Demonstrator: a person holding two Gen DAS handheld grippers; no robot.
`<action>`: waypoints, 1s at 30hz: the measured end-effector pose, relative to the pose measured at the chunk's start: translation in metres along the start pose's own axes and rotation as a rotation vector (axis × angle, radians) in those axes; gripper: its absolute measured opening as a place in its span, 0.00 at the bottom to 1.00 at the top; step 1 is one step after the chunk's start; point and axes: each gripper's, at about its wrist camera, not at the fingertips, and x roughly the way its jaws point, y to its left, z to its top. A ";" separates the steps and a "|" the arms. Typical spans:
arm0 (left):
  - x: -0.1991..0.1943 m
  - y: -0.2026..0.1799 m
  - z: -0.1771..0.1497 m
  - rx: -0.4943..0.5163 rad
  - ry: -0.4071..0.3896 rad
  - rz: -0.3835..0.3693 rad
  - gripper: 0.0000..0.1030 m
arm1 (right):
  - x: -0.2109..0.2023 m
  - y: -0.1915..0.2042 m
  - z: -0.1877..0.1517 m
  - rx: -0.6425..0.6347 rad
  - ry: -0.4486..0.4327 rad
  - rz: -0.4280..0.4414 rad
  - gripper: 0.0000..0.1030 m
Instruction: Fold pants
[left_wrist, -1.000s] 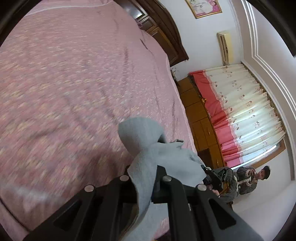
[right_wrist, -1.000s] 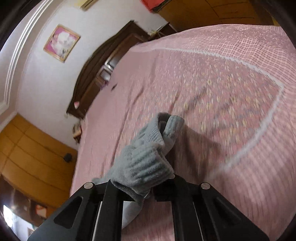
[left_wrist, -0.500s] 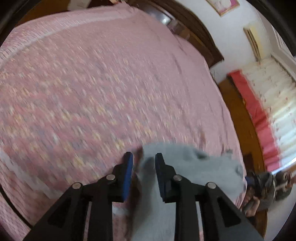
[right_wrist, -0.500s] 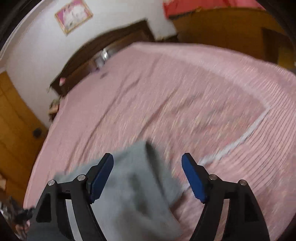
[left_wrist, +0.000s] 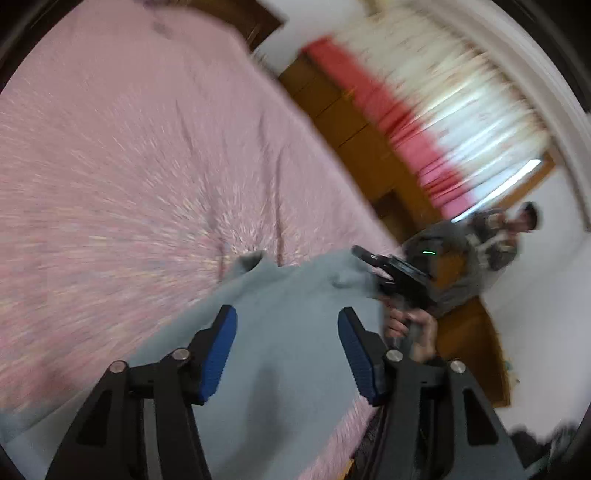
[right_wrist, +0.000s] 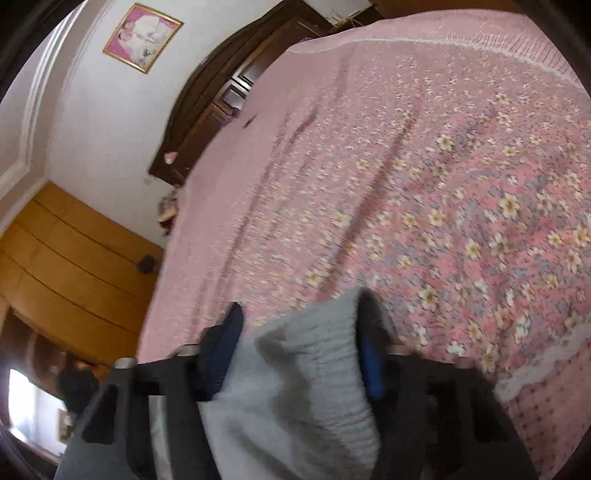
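One pair of grey pants (left_wrist: 284, 317) is lying on the one bed, spread over its pink flowered bedspread (left_wrist: 122, 155) near the edge closest to the person working. The left gripper (left_wrist: 286, 352) is hovering above the flat grey cloth, its two blue pads (left_wrist: 218, 354) standing apart and widening, pinching nothing. The right gripper (right_wrist: 299, 350) is closing its two fingers around the ribbed waistband (right_wrist: 317, 350), which is bunching up between them; blur is keeping me from telling whether the pads are pressing yet. In the left view, one hand (left_wrist: 413, 332) is gripping the handle of that other tool. A second person (left_wrist: 509, 236) is standing by the one red-and-white curtain (left_wrist: 436, 110), and one framed picture (right_wrist: 142, 37) is hanging above the dark headboard (right_wrist: 221, 96).
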 end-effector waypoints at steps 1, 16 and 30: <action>0.024 -0.005 0.007 -0.023 0.049 0.070 0.43 | -0.001 0.000 -0.006 -0.018 -0.019 -0.011 0.24; 0.031 0.022 0.045 -0.258 -0.312 0.062 0.01 | -0.060 0.002 0.001 -0.142 -0.209 0.222 0.21; 0.027 0.038 0.081 -0.239 -0.092 0.097 0.51 | -0.068 -0.030 -0.024 -0.012 -0.045 0.164 0.67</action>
